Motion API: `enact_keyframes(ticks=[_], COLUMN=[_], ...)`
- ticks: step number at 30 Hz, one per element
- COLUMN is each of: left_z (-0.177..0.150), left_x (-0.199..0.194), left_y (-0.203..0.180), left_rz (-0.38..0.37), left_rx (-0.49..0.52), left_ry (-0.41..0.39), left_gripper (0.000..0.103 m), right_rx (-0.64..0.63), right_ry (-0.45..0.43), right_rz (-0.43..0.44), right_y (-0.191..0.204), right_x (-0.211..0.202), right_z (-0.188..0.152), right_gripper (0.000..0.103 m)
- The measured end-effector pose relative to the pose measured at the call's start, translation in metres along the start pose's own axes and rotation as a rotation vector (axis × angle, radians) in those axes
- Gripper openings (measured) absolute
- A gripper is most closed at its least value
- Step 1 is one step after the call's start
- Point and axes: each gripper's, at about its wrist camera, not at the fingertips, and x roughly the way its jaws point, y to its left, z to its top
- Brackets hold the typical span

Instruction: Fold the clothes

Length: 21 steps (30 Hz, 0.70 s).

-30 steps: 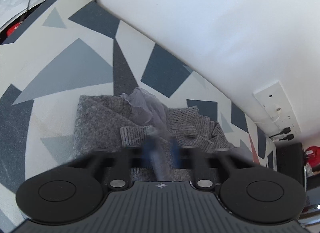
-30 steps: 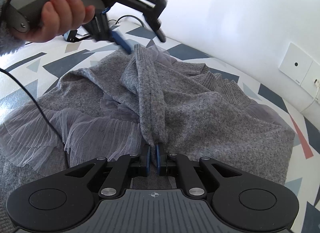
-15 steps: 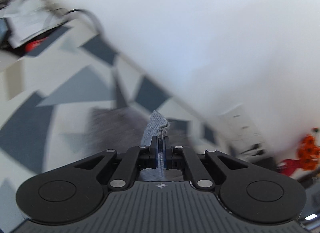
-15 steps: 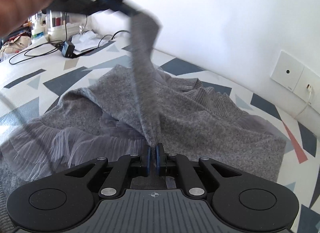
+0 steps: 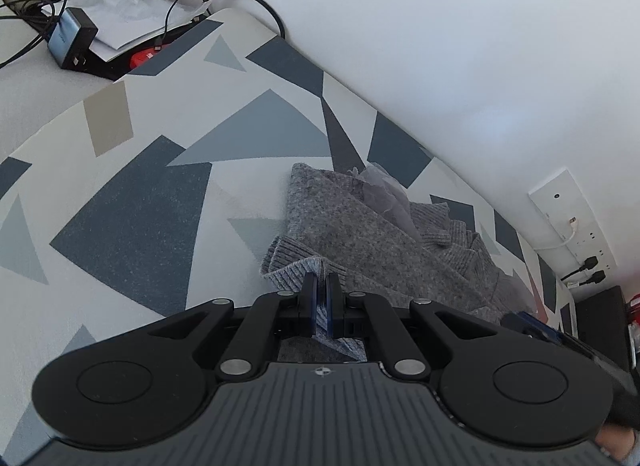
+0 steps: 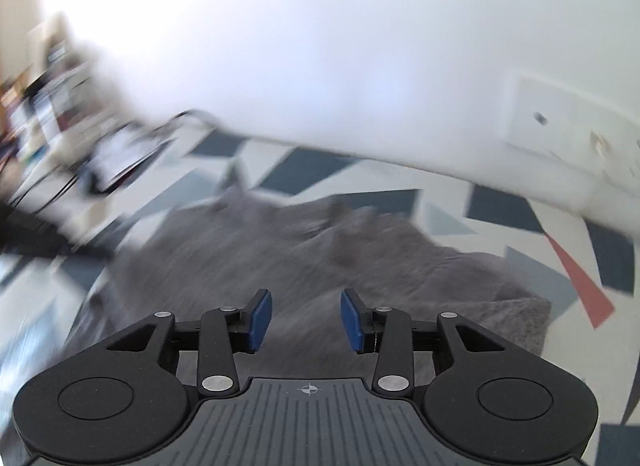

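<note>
Clamping a ribbed edge of the grey sweater (image 5: 372, 234), the left gripper (image 5: 321, 290) is fully closed on the knit, low over the patterned counter (image 5: 132, 201) where the garment lies. The right gripper (image 6: 306, 320) is opening above the sweater (image 6: 280, 250), nothing between its blue pads (image 6: 259, 320). Beyond, the right view is motion-blurred; no writing is legible on the charger (image 5: 70, 39) or wall sockets (image 5: 576, 225).

Sweater (image 5: 360, 234) — fuzzy grey knit; cuff (image 5: 296, 270) ribbed.
</note>
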Motion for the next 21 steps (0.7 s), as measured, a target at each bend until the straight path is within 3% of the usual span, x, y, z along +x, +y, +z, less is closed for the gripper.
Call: enact_keyframes(ticks=[3,6,8,12,18,21], left_z=[-0.005,-0.009,-0.011,-0.006,0.010,0.013], left_x=[-0.004,-0.009,-0.012,-0.021,-0.028,-0.011], left_y=[-0.005,-0.010,-0.012,-0.022,-0.043,-0.044], left_rz=[0.010,0.014,0.011,-0.011,-0.047,-0.012], left_rx=[0.051,0.099,0.123,0.166,0.253,0.277], left_ry=[-0.022,-0.045,-0.059,-0.116,-0.213,-0.217], left_gripper=[0.004,0.004,0.004,0.004,0.004,0.004], right_rx=[0.129,0.144,0.119,0.112,0.196,0.219], right_ry=[0.079,0.132,0.100,0.021,-0.169,-0.167], right_rz=[-0.043,-0.076,-0.077,-0.087,-0.139,-0.147], right_y=[-0.017,-0.020,-0.015,-0.014,-0.028,-0.035], right_x=[0.034,0.053,0.049,0.033,-0.001,0.009], right_z=[0.006,-0.002,-0.008,-0.012,0.010,0.020], right_gripper=[0.035,0.022,0.007,0.005,0.004,0.004])
